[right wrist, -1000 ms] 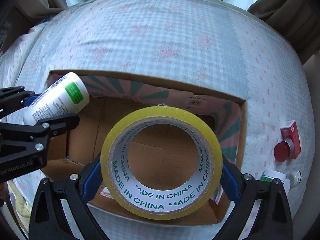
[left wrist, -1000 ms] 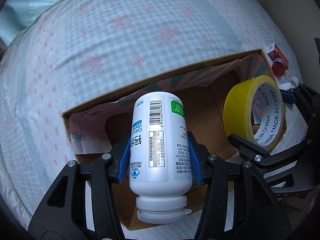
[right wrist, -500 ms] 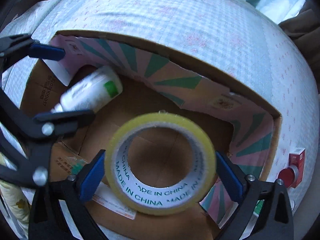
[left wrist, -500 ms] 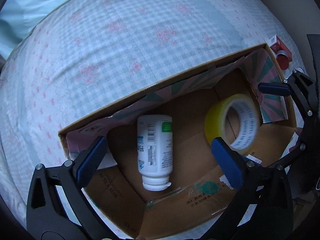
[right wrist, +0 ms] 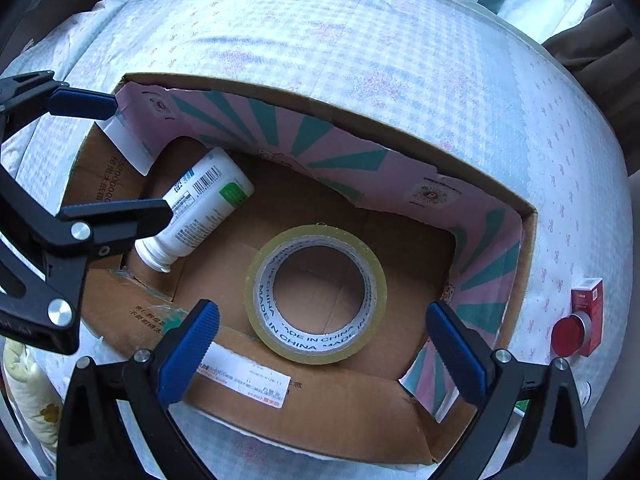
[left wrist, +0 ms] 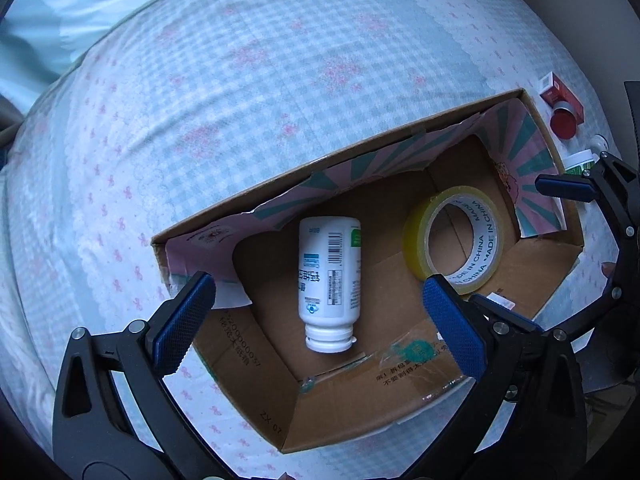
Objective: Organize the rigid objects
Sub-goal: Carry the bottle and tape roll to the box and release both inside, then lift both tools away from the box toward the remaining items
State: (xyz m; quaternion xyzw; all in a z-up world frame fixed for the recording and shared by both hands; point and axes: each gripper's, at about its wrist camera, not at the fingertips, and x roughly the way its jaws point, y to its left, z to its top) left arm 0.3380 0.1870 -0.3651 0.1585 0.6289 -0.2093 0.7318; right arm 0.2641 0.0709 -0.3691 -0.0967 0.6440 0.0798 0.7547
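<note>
**Two in the box, a few still outside**

Two items are sitting in the box [left wrist: 224,364] right now, so this looks partly done to me.

Going left to right: the left gripper [left wrist: 316,322] hangs over the near left end of the box with its jaws spread wide, holding nothing. Right under the gap lies the bottle [left wrist: 330,276], flat on its side on the cardboard floor, cap pointing toward the near wall. It isn't touching the pads at all.

Next over, the tape [right wrist: 316,294] lies flat on the floor around the middle-right of the box, apart from the bottle. The right gripper [right wrist: 322,346] is above the near wall, also wide open and empty, with the roll showing between its fingers but lower down and clear of them.

Off past the right wall, still out on the checked bedspread [right wrist: 360,40], there's a red carton [right wrist: 588,300] with a red cap [right wrist: 568,338] just beside it, and another small white container [left wrist: 580,159] close to the box's right edge. Can't make out what that last one is, it's half hidden.

So my guess: bottle and tape are sorted, and those bits on the right are what's left to grab. Right gripper is the closer one for that.
</note>
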